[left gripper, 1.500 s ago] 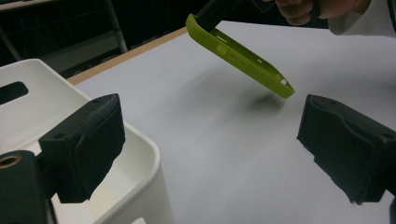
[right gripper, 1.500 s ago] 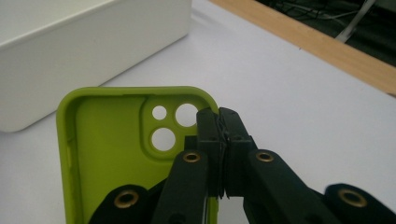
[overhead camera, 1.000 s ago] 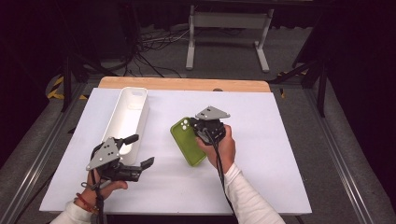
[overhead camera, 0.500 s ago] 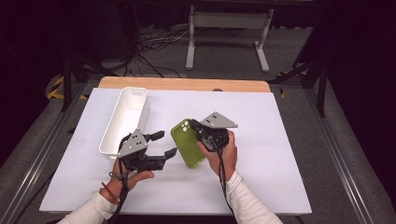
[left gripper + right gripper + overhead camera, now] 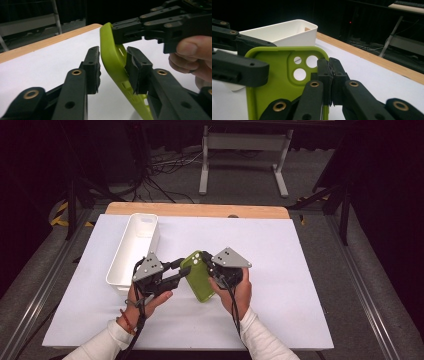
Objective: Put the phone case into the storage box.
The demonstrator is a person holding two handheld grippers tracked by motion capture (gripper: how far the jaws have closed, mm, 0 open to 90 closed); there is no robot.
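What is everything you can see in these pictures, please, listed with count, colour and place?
Phone case: one, green, lifted mid-table between both grippers, three camera holes at its top.
Bin: one, white, long, on the table's left half.
Table: one, white top with a wooden far edge.
Stand: one, grey metal, on the floor beyond the table.
Cables: several, dark, on the floor behind the table.
Left gripper: one, black, jaws have just been closing around the case's edge, a gap at one pad.
Right gripper: one, black, shut on the case's edge.
Hands: two, white sleeves, at the near edge.
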